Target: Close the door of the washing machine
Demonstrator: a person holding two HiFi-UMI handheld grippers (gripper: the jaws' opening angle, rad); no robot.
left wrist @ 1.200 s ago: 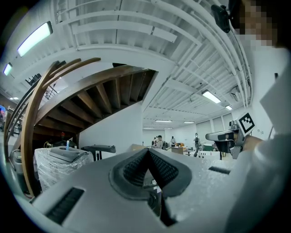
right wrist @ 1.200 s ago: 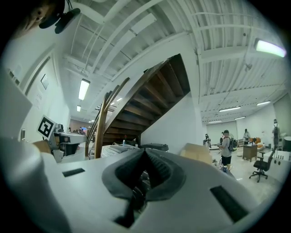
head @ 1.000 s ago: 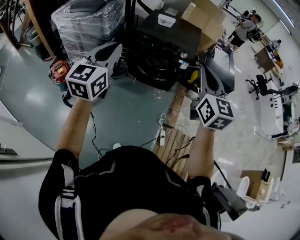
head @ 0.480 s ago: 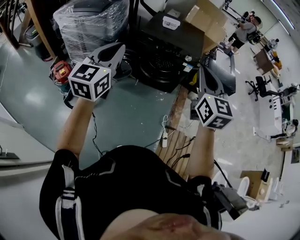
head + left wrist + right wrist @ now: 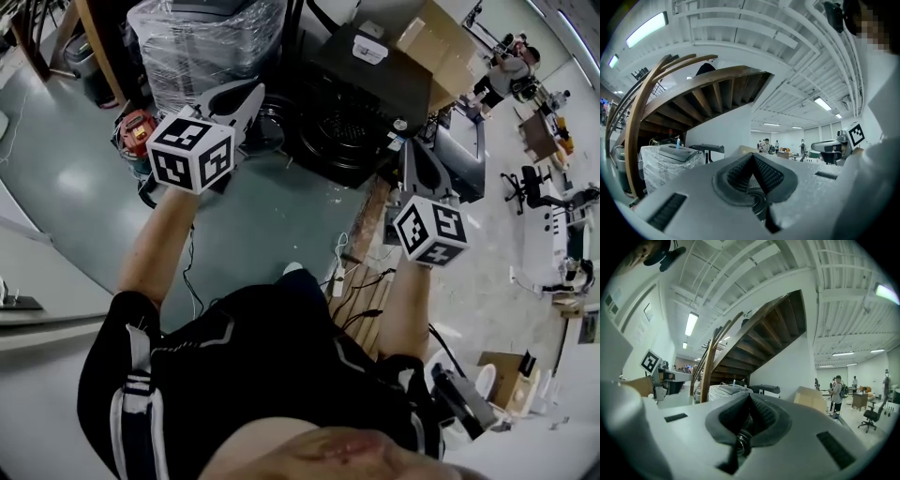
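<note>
A: What had shifted in that last second?

B: Both hands had carried forward. In the head view the left gripper (image 5: 248, 94) and right gripper (image 5: 412, 155) sat closer to the washer (image 5: 342, 131) than a second before, and the washer itself had slid nearer in the frame.

A: And the jaws?

B: Pressed together on both, with nothing between them. Each gripper view showed the pads meeting and only the room beyond.

A: Where was the door?

B: The door (image 5: 361, 66) looked to be still up behind the open drum. That was the dark panel with a white label, between the wrapped unit (image 5: 202, 47) and the box (image 5: 441, 42).

A: Any contact yet?

B: None that I could see. Both tips were still short of the door, the left over the floor near the drum's left rim and the right off its right side. I judged it an approach, with the push still to come.
</note>
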